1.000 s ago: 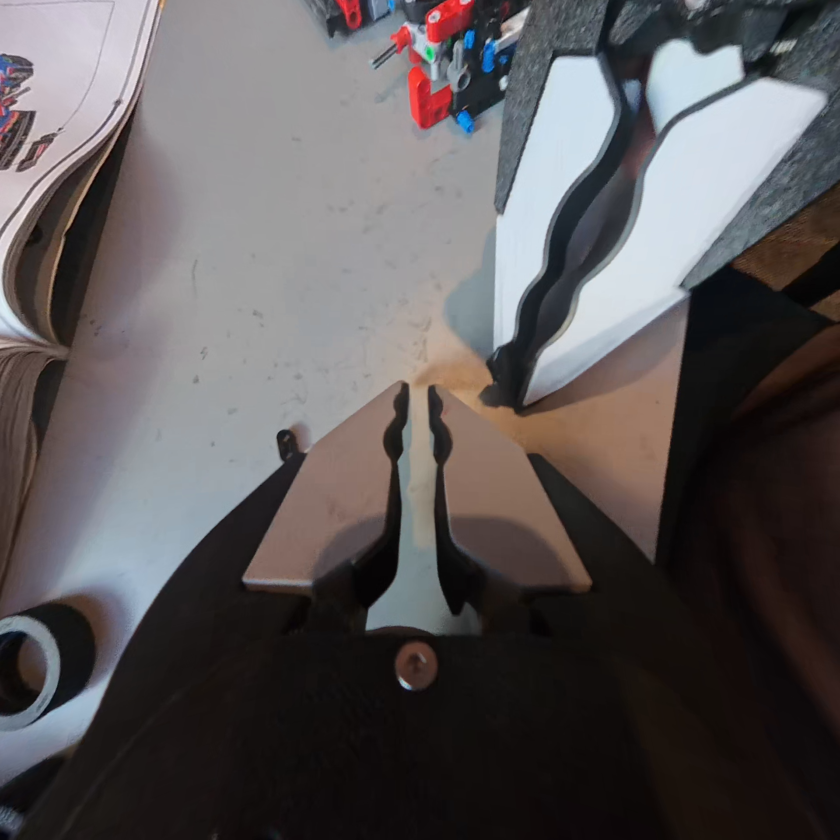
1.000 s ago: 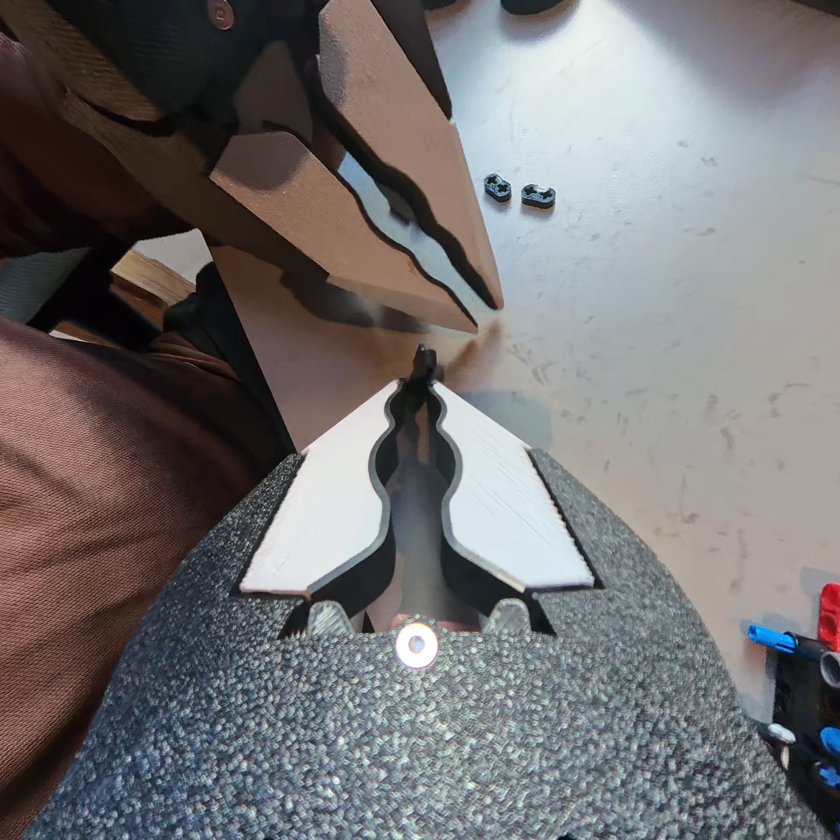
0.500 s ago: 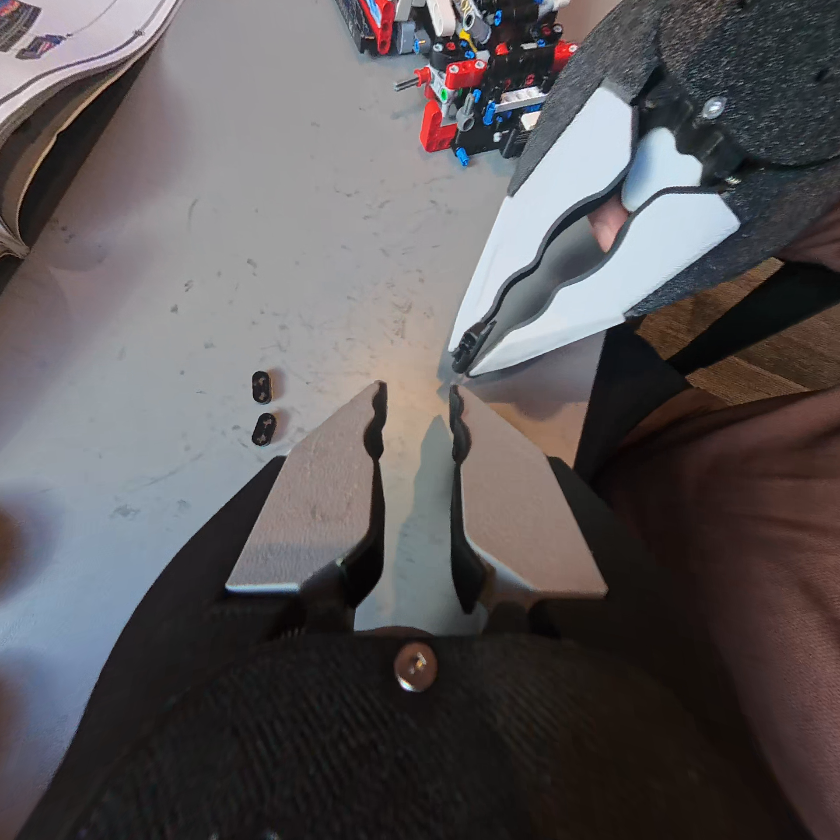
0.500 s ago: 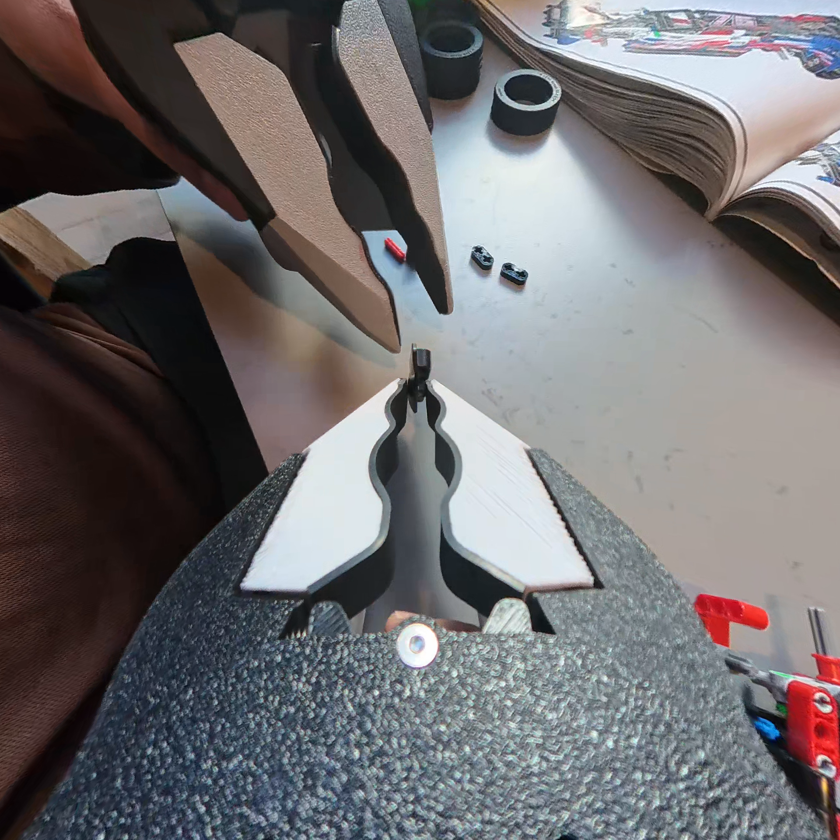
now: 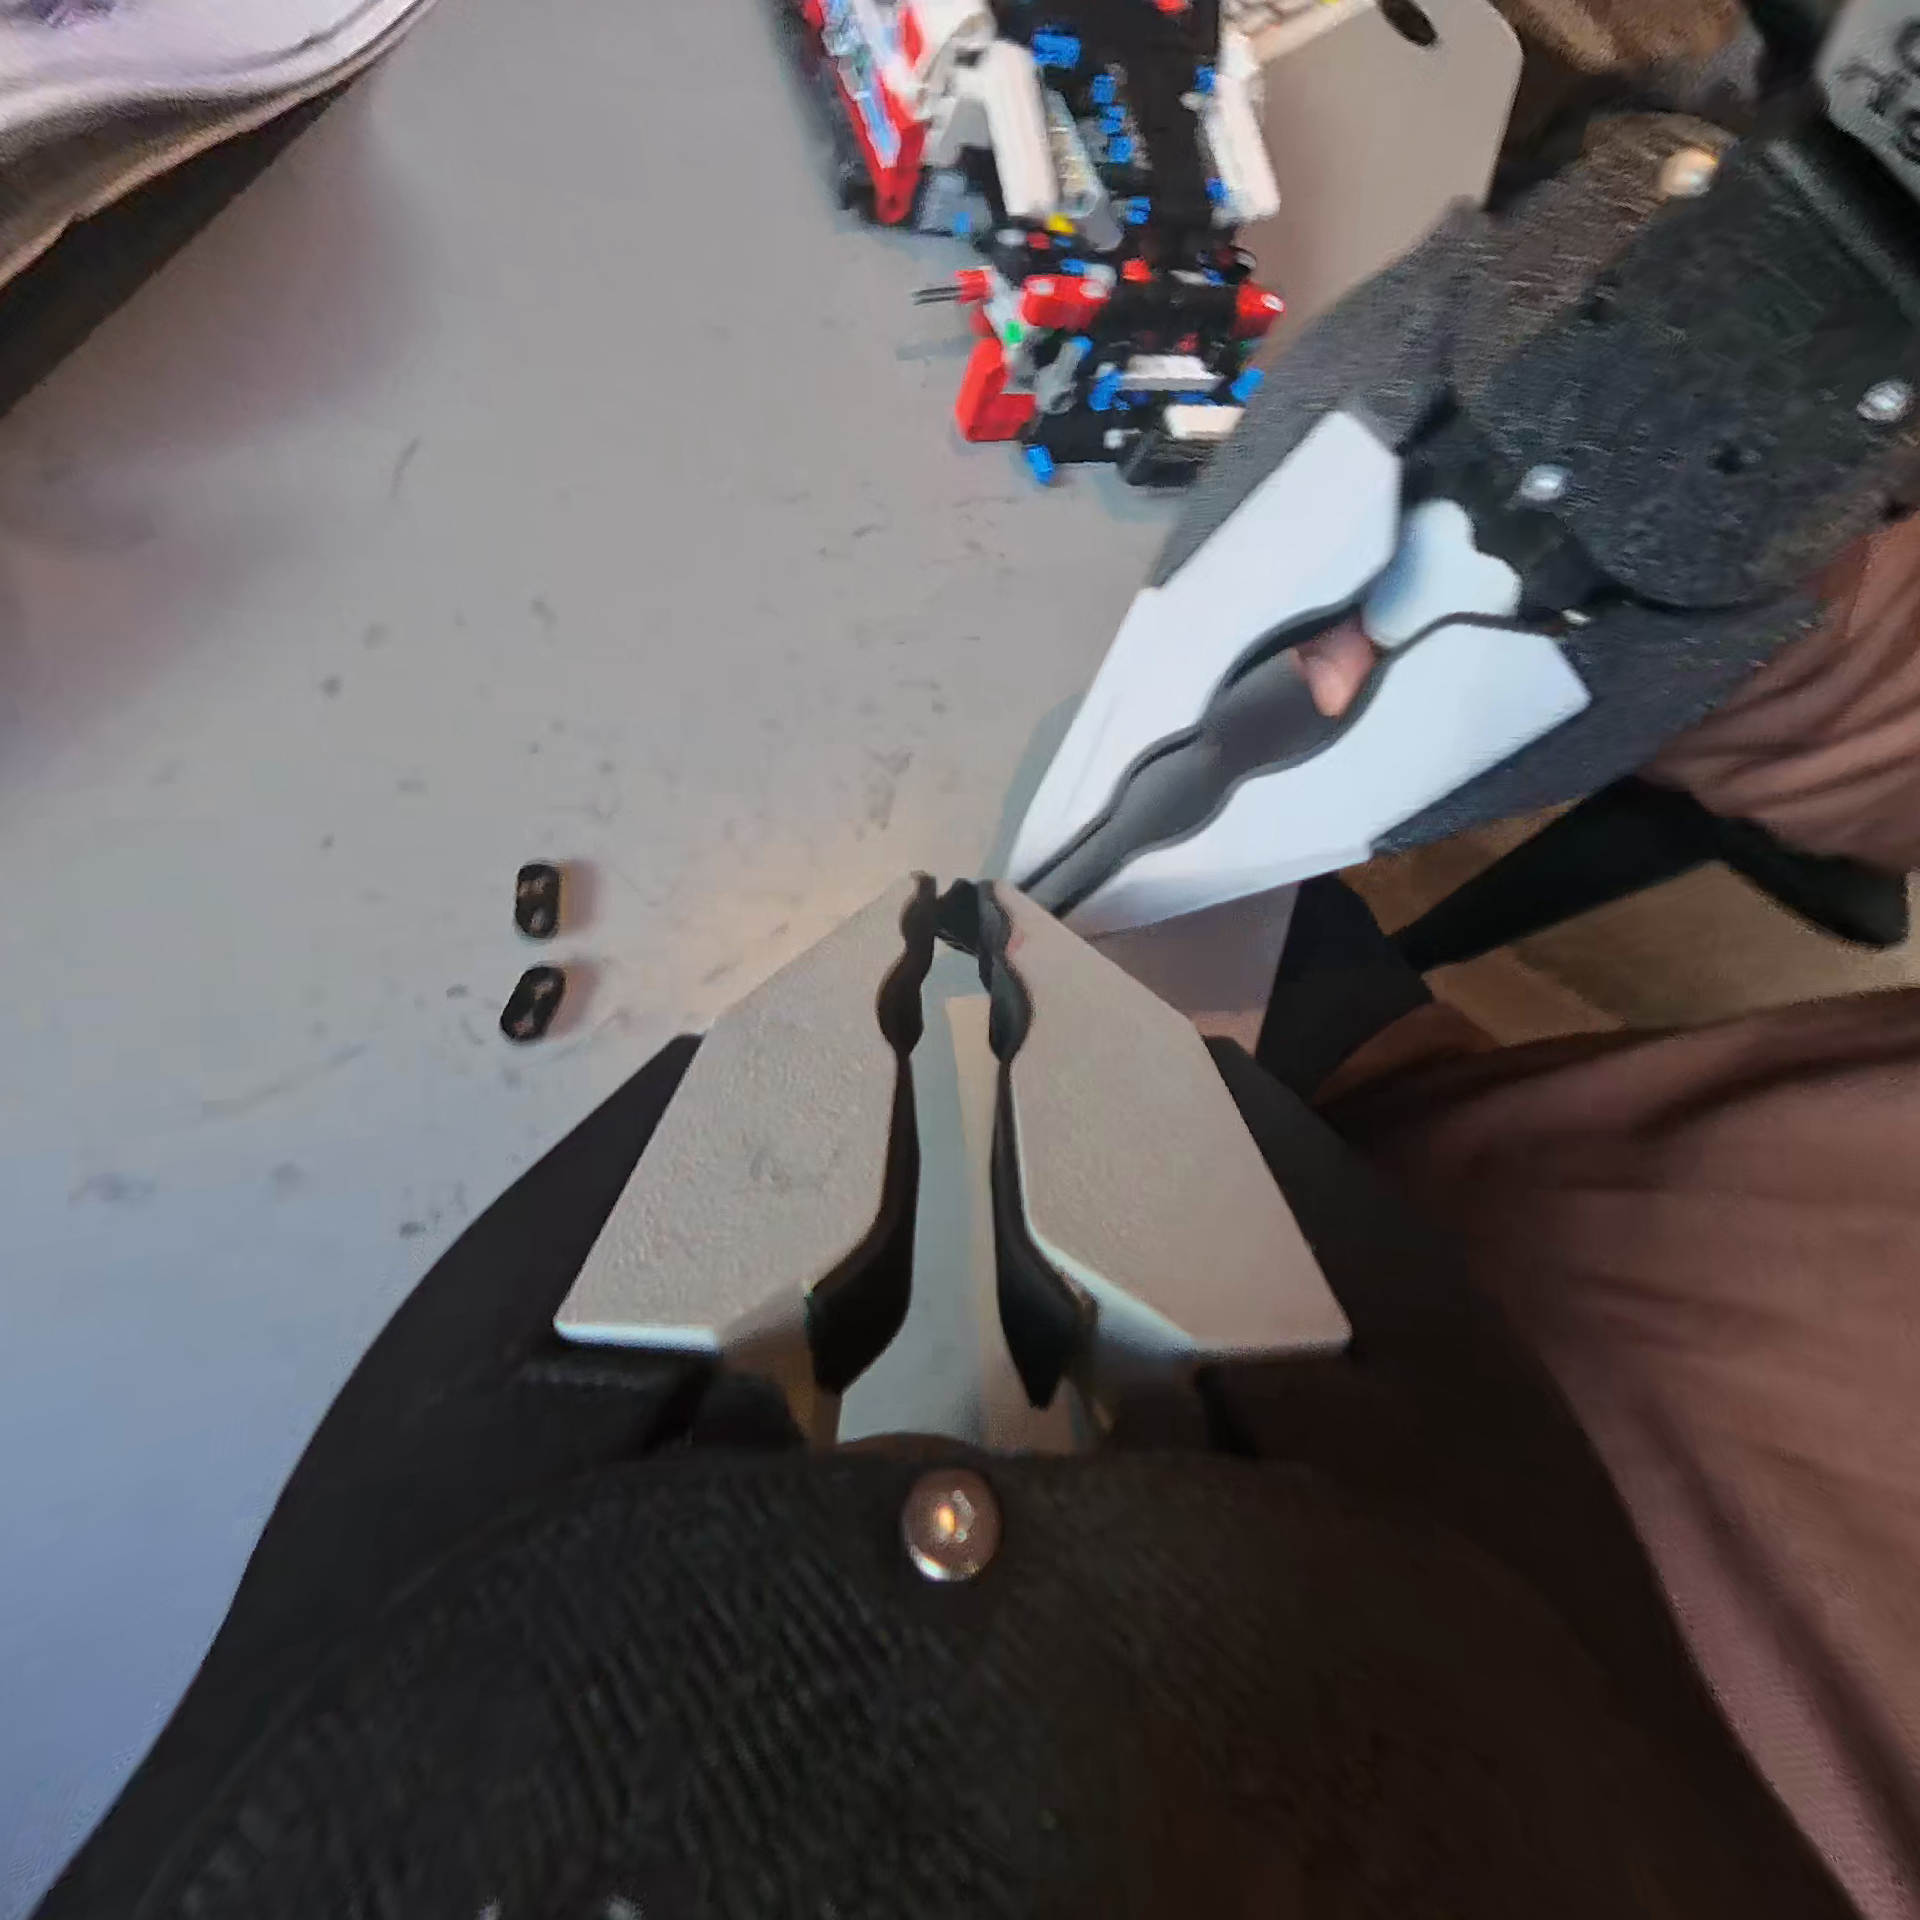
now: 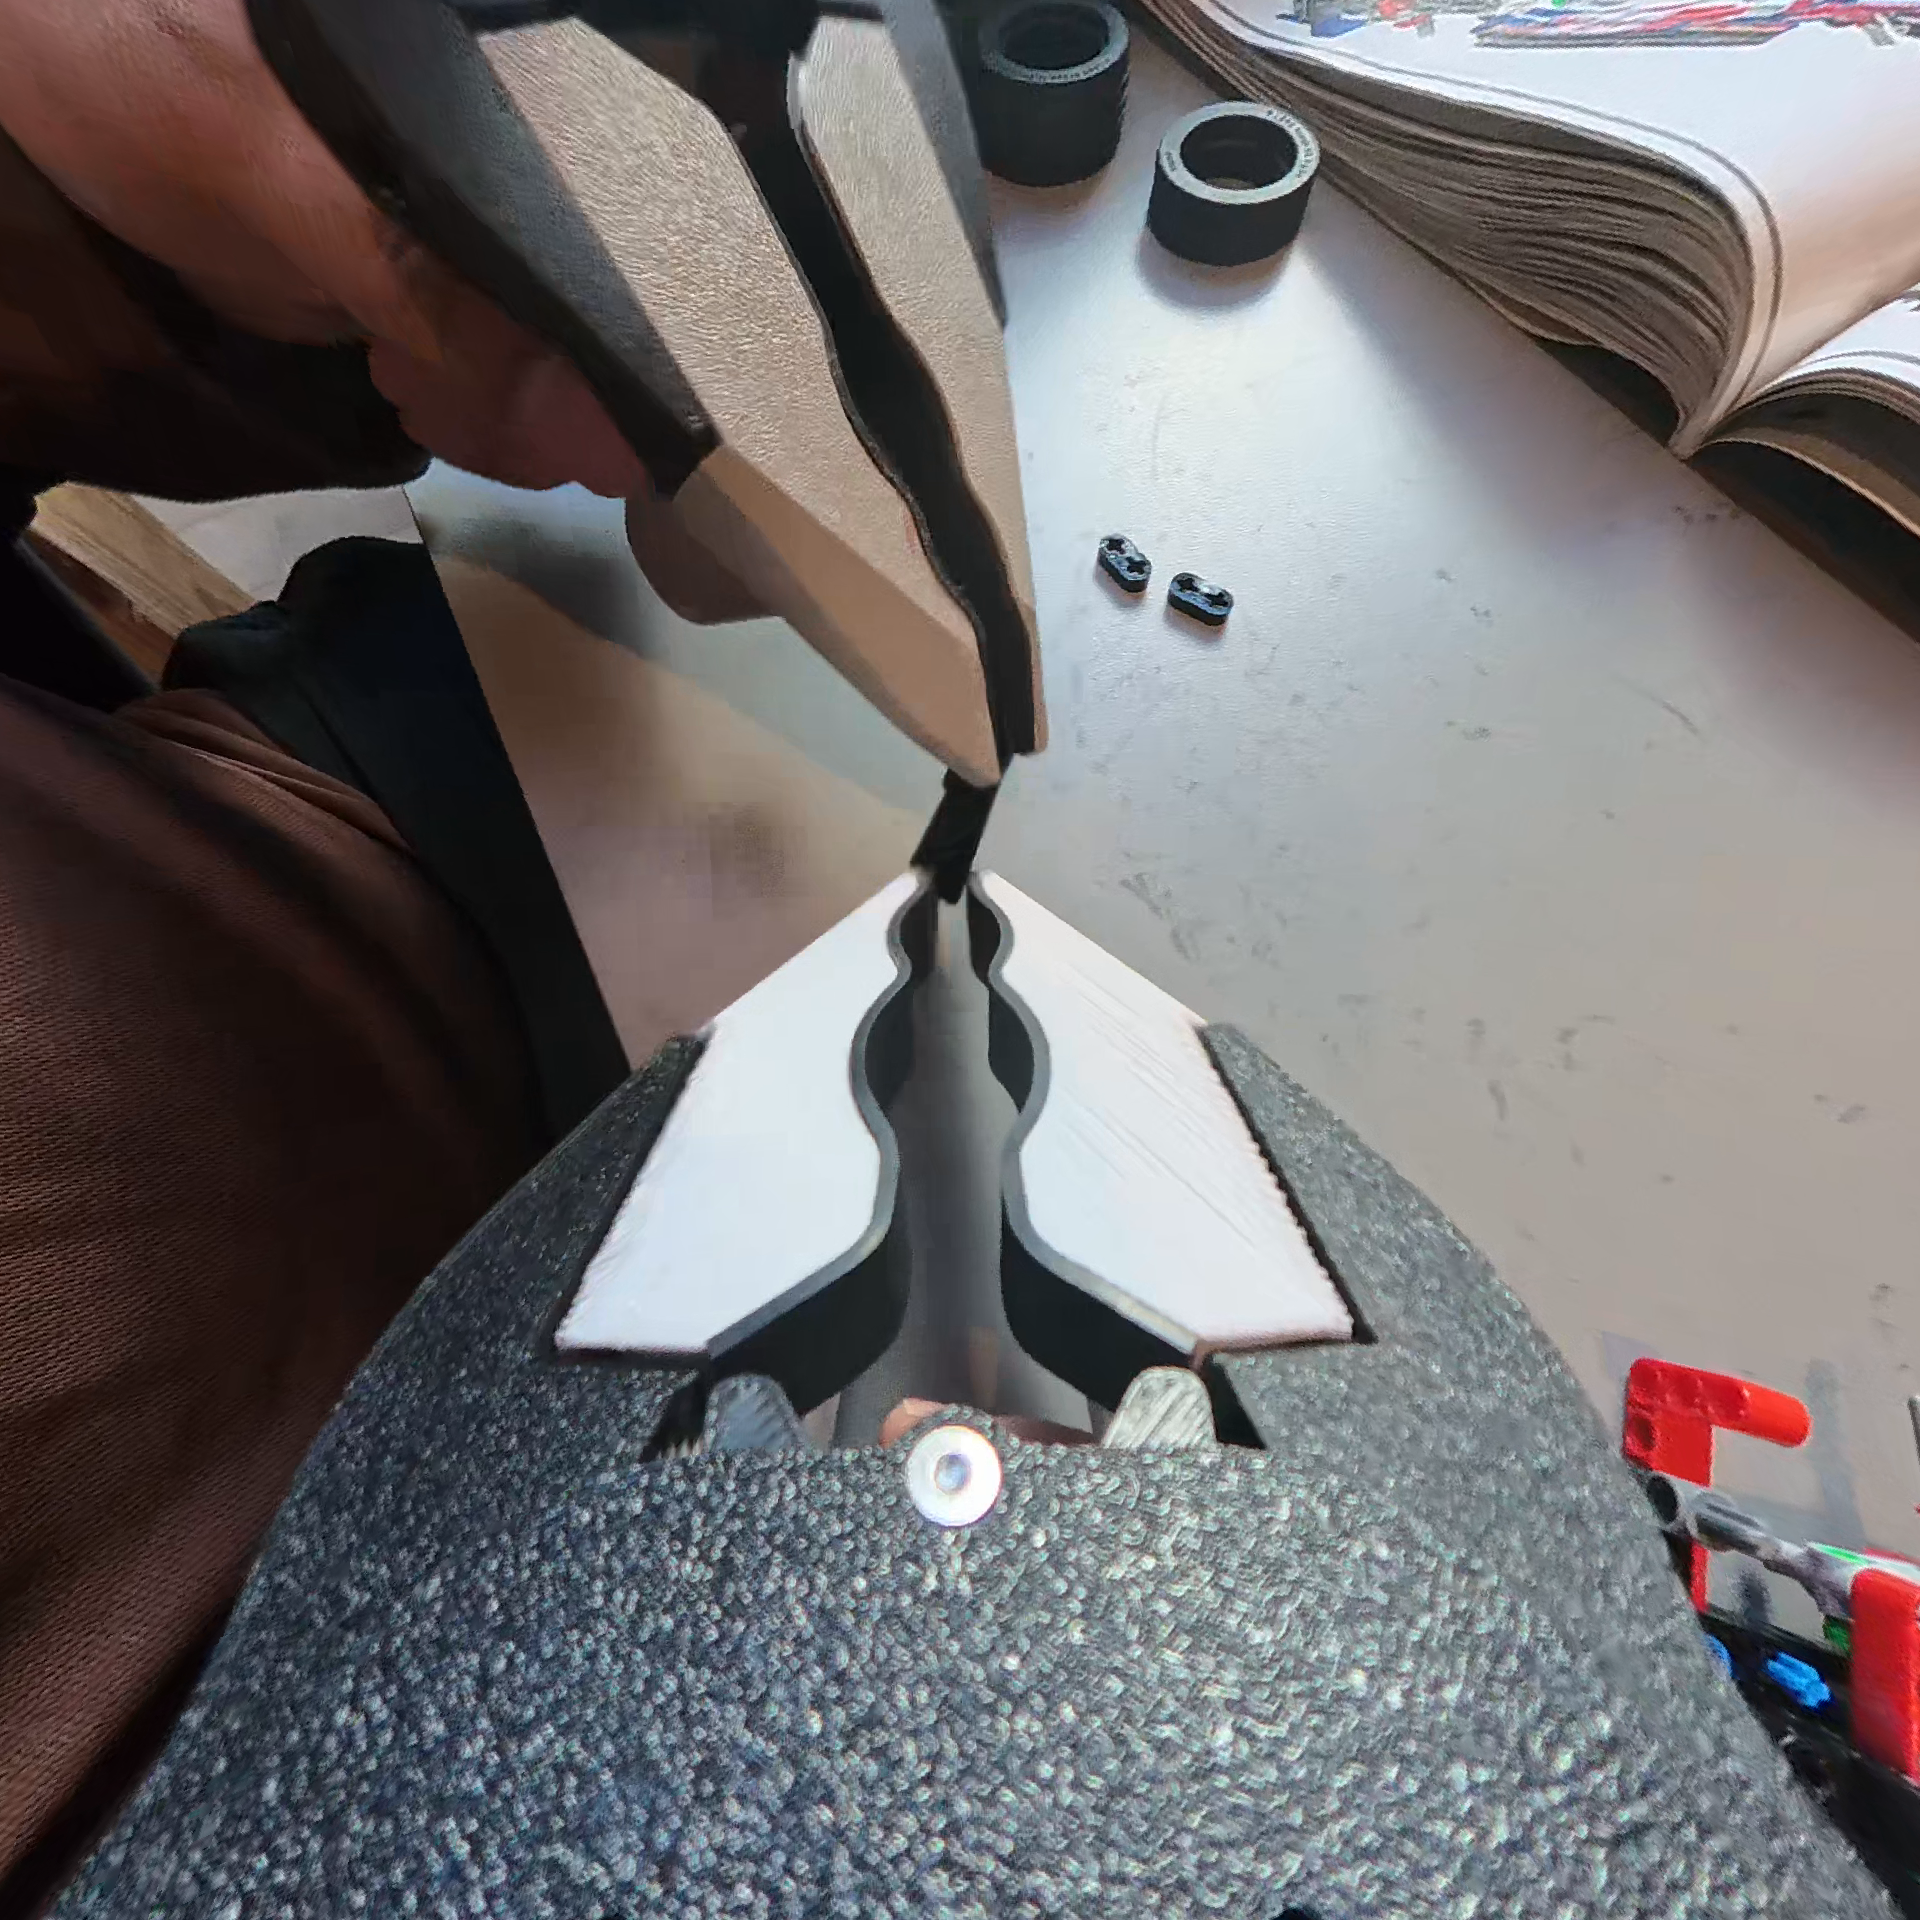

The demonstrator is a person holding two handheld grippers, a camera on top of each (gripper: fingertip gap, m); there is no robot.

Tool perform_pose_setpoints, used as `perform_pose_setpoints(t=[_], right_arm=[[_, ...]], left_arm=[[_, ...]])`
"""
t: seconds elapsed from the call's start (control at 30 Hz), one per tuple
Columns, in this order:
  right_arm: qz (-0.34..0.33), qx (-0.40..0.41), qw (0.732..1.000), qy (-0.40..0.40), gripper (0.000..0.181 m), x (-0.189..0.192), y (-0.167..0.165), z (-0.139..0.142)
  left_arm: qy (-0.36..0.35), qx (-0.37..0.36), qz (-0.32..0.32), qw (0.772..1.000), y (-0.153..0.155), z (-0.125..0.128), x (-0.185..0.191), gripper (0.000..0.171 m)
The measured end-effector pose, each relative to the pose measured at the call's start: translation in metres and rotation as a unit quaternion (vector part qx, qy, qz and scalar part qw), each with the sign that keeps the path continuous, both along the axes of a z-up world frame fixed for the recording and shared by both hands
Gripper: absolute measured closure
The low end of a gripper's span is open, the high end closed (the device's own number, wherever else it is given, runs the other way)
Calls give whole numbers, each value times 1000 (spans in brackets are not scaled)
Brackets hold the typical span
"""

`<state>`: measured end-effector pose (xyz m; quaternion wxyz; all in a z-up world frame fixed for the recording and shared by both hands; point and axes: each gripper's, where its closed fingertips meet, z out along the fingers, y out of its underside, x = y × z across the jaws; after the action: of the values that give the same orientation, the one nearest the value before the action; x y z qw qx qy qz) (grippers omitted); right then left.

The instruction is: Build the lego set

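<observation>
- My left gripper [image 5: 956, 914] has its grey fingers drawn nearly together at the tips, pinching one end of a small black lego piece [image 6: 951, 842].
- My right gripper [image 6: 943, 888], the one with white fingers, has its tips closed on the other end of that same piece, so the piece bridges the two grippers tip to tip above the table, close to its near edge.
- The table [image 5: 520, 520] is a pale grey surface, scuffed and speckled with small dark marks; warm light falls across the part in front of the tips.
- Two small black links [image 6: 1164, 582] lie flat on the table side by side, close together but apart from each other, just beyond my left gripper.
- The part-built lego model [image 5: 1091, 260], in red, white, black and blue, stands farther back on the table, blurred in the left wrist view; a red corner of it shows at the lower right of the right wrist view.
- An open instruction book [image 6: 1610, 208], thick with pages, lies at the far side of the table.
- Two black rubber tyres [image 6: 1231, 182] sit on the table just beside the book's edge, near each other.
- Beyond the table's edge I see wooden flooring [image 5: 1558, 966] and my brown clothing [image 6: 208, 1039].
</observation>
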<state>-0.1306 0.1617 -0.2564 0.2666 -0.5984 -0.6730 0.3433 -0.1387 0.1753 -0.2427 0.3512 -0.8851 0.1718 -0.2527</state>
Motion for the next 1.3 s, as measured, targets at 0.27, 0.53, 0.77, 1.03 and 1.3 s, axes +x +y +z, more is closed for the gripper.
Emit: perform_pose_setpoints(t=[0.27,0.53,0.77,1.03,1.3], right_arm=[[-20,17,1000,0,157,-2,6,-1],[-23,61,998,0,142,-17,-7,-2],[-47,65,997,16,143,-19,0,2],[-50,36,996,63,146,-22,7,17],[-61,0,990,126,149,-24,25,37]], left_arm=[[-62,-62,92,992,-7,-23,-28,166],[-18,-36,80,996,-24,-21,-26,150],[-3,147,68,987,-35,20,-29,130],[138,326,118,928,-19,51,-77,134],[100,266,166,944,-3,42,-98,139]])
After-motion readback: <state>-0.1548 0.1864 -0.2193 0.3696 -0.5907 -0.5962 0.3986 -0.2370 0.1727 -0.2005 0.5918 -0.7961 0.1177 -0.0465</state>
